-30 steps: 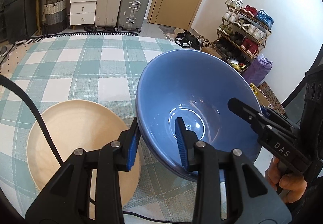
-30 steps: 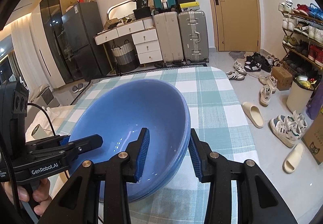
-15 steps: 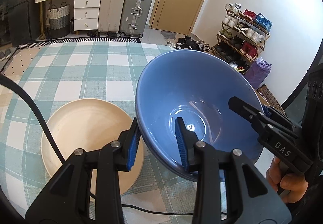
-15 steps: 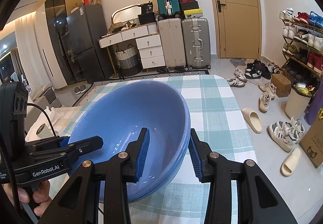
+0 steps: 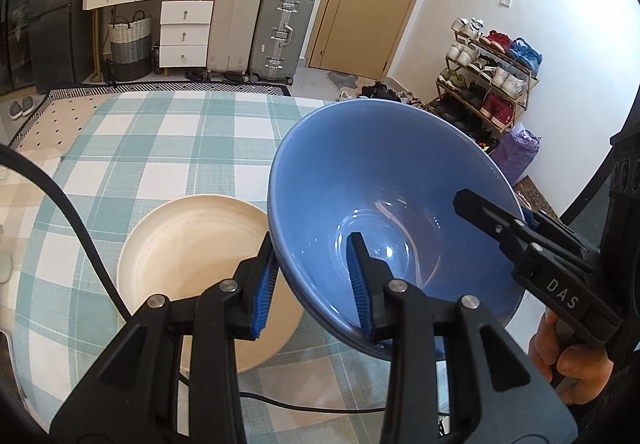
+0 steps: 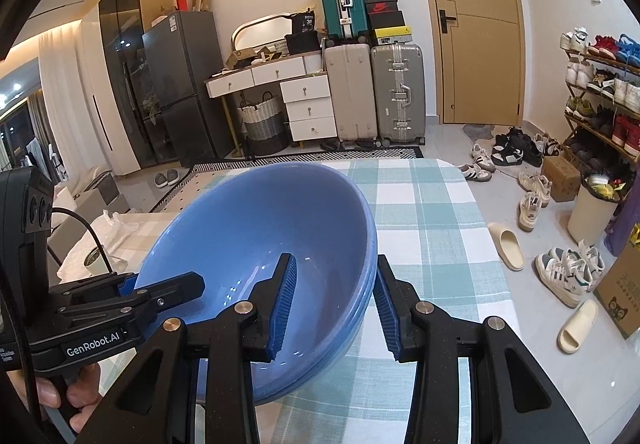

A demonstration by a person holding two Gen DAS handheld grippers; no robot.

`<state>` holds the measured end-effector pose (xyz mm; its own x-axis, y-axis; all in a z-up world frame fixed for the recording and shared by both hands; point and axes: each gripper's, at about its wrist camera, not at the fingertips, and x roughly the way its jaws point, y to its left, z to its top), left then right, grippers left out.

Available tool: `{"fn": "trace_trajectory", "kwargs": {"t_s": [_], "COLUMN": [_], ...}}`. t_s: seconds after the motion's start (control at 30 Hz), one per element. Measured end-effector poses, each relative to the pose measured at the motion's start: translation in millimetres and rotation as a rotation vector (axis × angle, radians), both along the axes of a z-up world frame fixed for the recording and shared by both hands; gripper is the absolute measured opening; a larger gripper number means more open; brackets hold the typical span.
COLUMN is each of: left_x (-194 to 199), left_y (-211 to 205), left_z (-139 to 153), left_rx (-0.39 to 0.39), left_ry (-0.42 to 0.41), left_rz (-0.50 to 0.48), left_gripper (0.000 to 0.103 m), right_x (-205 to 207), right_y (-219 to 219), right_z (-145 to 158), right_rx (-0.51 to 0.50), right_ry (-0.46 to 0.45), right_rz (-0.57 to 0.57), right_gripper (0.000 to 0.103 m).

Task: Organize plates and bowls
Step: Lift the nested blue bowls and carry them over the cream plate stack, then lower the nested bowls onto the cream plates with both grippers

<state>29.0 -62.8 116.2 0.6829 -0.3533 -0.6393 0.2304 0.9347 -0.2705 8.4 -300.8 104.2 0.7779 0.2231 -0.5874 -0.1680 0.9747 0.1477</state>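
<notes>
A stack of blue bowls point(image 5: 380, 203) point(image 6: 256, 240) hangs tilted over the checked table point(image 5: 180, 147); two or three rims show at its right side. My left gripper point(image 5: 312, 284) point(image 6: 156, 286) is shut on the stack's left wall, one pad inside and one outside. My right gripper point(image 6: 336, 304) point(image 5: 504, 213) is shut on the opposite rim the same way. A cream plate point(image 5: 188, 264) lies flat on the cloth, just left of the bowls and partly under them.
A black cable point(image 5: 80, 228) crosses the cloth left of the plate. The table's right edge point(image 6: 492, 244) drops to a floor strewn with shoes and slippers point(image 6: 508, 244). Suitcases point(image 5: 260, 27) and a door stand beyond the far edge. A white cloth point(image 6: 104, 240) lies at left.
Both grippers have risen with the blue bowls held between them and drifted across the table. In the left wrist view the cream plate has slid toward the right, closer under the bowls.
</notes>
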Motion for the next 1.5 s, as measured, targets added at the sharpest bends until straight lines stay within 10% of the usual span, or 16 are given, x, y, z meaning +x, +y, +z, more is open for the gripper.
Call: {"fn": "trace_trajectory", "kwargs": {"t_s": [1.5], "left_x": [12.8], "left_y": [129.2], "left_z": [-2.0], "left_rx": [0.004], "left_ry": [0.048], "left_rz": [0.196], "left_gripper": [0.031], "right_x": [54.7], "right_y": [113.7], "right_z": [-23.3], "right_rx": [0.000], "right_ry": [0.044], "right_rz": [0.151], "right_gripper": [0.040]}}
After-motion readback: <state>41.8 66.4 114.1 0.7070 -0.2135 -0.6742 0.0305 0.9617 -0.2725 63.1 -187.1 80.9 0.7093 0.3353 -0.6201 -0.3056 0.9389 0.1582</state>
